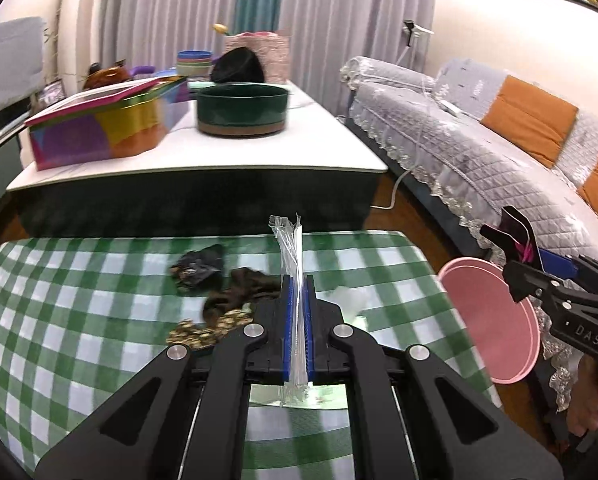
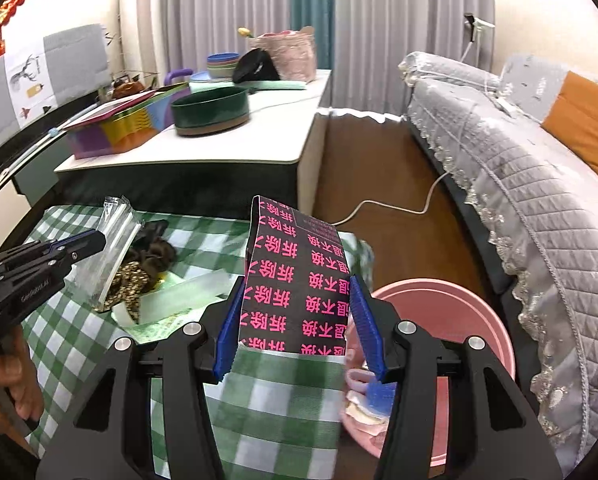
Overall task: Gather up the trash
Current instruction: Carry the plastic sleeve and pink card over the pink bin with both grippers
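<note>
Left gripper (image 1: 297, 292): lower centre of the left wrist view, its blue pads clamped tight on a clear plastic wrapper (image 1: 293, 264) that stands up between them.
Checked tablecloth (image 1: 79, 280): green and white, filling the lower left of that view.
Scraps on the cloth: a dark crumpled wrapper (image 1: 198, 266) left of the pads, with brown, speckled bits (image 1: 235, 304) beside it; motion blur leaves their make unclear.
Right gripper (image 2: 297, 316): lower centre of the right wrist view, jaws set wide and gripping a black carton with pink lettering (image 2: 295, 280) by its two sides.
Pink bin (image 2: 459, 320): lower right of that view, beside the cloth, with pale litter (image 2: 365, 404) inside.
</note>
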The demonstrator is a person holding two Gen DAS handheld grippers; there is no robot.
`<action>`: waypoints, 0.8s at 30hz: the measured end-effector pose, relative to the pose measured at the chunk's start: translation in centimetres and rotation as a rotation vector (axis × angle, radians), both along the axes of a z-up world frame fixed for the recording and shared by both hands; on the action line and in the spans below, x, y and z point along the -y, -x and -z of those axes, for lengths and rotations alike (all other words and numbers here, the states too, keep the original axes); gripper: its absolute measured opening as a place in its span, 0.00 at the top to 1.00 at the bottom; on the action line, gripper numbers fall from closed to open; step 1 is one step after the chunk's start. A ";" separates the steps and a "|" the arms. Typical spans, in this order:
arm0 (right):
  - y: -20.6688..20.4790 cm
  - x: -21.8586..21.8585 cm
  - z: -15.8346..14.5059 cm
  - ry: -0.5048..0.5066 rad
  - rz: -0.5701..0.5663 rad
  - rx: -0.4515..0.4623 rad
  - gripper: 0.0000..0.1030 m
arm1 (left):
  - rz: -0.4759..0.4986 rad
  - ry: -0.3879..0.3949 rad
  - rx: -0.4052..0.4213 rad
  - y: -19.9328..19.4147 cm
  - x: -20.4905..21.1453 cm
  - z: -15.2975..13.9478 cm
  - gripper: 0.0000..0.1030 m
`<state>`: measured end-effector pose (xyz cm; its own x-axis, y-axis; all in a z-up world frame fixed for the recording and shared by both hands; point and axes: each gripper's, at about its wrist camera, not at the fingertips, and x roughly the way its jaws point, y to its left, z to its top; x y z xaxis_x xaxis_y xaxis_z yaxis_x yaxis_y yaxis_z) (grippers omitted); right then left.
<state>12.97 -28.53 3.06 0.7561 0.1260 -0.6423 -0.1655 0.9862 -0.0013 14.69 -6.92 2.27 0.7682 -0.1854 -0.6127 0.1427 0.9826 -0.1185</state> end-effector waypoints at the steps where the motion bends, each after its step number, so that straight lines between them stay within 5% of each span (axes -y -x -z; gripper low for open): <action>1: 0.1 0.4 -0.1 0.001 0.009 0.003 0.50 | 0.008 0.000 0.000 0.0 0.5 0.0 0.95; 24: 0.8 10.2 -1.0 0.007 0.196 0.049 0.50 | 0.182 0.018 -0.008 -1.7 11.9 0.6 0.95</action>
<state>12.17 -38.77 4.08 0.7963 -0.0314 -0.6041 0.0303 0.9995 -0.0120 16.41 -18.86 1.72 0.7159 -0.3319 -0.6143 0.3168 0.9384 -0.1378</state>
